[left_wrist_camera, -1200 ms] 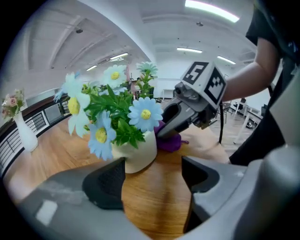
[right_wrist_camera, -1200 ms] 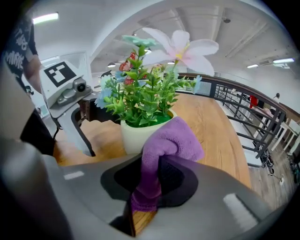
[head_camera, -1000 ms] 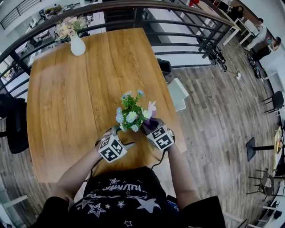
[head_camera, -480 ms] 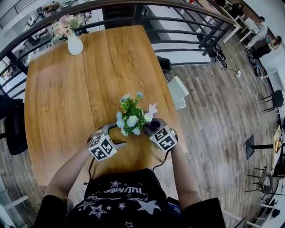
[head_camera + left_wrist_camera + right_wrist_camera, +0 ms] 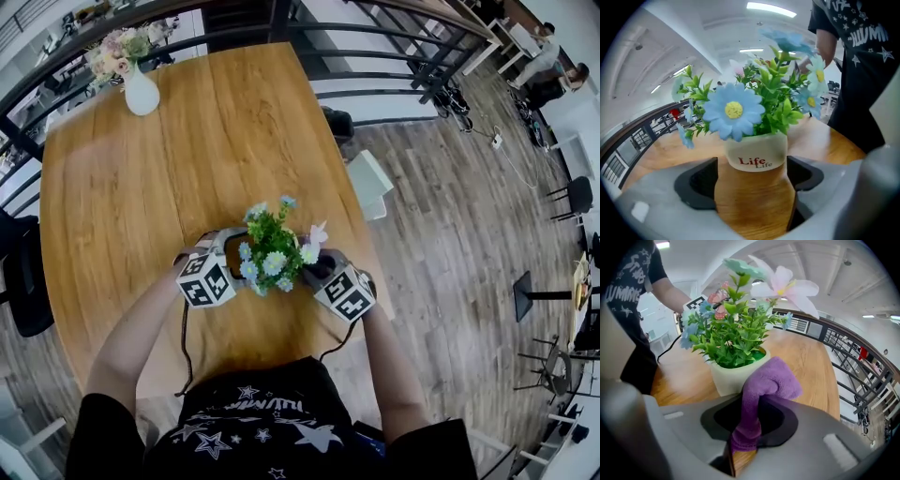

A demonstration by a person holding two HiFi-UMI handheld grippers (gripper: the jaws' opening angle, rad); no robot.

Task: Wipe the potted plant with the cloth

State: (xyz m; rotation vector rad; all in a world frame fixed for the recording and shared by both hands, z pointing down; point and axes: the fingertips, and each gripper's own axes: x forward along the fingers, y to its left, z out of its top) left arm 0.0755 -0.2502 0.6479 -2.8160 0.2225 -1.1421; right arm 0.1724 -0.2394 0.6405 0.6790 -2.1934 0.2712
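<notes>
A small white pot [image 5: 755, 158] printed "Life", full of green leaves and blue flowers [image 5: 272, 248], stands near the wooden table's [image 5: 141, 197] front right edge. My left gripper [image 5: 225, 251] is at the pot's left side. Its jaws have just been opening and stand wide, with the pot's base between the fingertips [image 5: 696, 180], which do not press on it. From the right, my right gripper [image 5: 317, 267] is shut on a purple cloth [image 5: 771, 380]. The cloth's folded end rests against the pot wall [image 5: 729, 379].
A white vase of pink flowers [image 5: 141, 92] stands at the table's far left corner. A dark metal railing [image 5: 375, 56] runs behind the table. A white seat [image 5: 370, 183] is beside the table's right edge and a black chair [image 5: 19, 281] at its left.
My left gripper has swung from the pot's near-left side further away from the person, round to its left side. The right gripper and cloth have stayed at the pot.
</notes>
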